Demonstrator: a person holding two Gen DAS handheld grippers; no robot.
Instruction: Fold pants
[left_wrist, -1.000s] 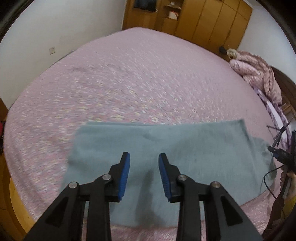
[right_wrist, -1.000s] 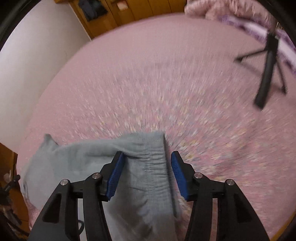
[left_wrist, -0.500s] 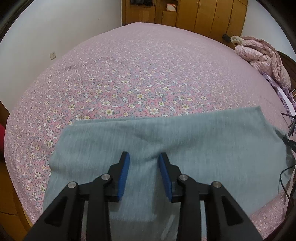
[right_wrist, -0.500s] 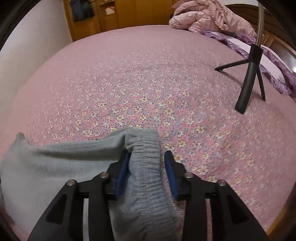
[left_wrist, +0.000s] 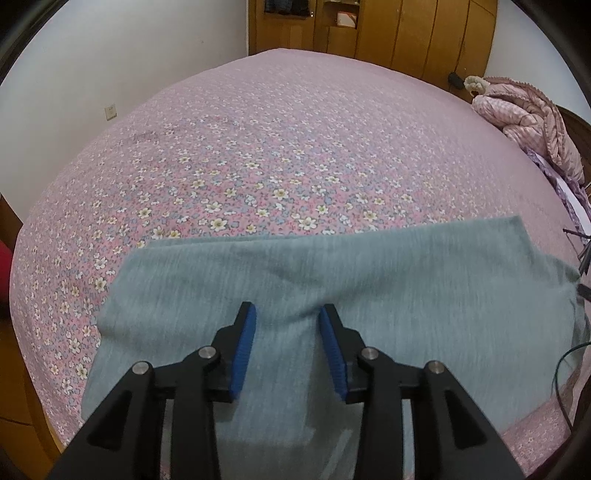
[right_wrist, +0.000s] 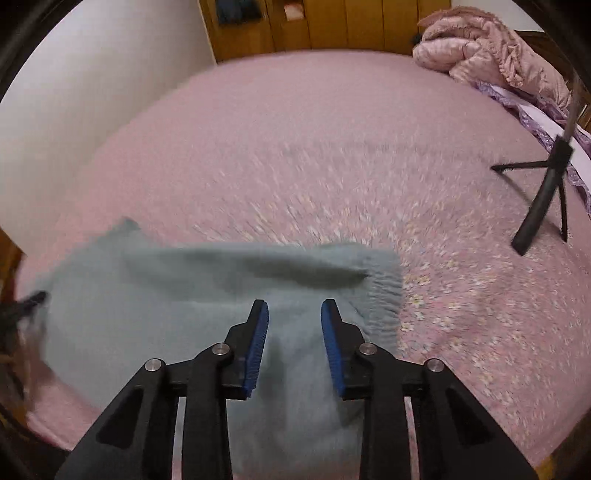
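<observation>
Left gripper (left_wrist: 287, 316): low over the near part of the pants (left_wrist: 369, 295), fingers aimed toward the far end of the bed (left_wrist: 258, 147). Jaws apart, blue pads (left_wrist: 243, 347) on either side of a raised ridge of cloth; whether they press it I cannot tell.

Right gripper (right_wrist: 294, 314): also low and pointing across the bed (right_wrist: 295, 147) — jaws apart, cloth between and under the pads (right_wrist: 257, 347), nothing clamped.

Pants: grey-green pants (right_wrist: 184, 295), lying mostly flat near the front edge of the bed. Long axis runs left to right across both views, crosswise to the fingers.

Waistband (right_wrist: 384, 295): gathered elastic end at the right of the right wrist view, just beyond the right gripper, so the waist points right.

Other end: in the left wrist view the cloth's left edge lies doubled, one layer showing just past the other.

Bed: pink floral sheet under everything.

Tripod (right_wrist: 546, 192): black, standing on the bed well right of the pants.

Quilt (left_wrist: 528, 122): pink, bunched at the far right corner.

Wardrobe (left_wrist: 406, 33): wooden, past the far end.

Blur: the right wrist view is smeared — fine folds unclear.
</observation>
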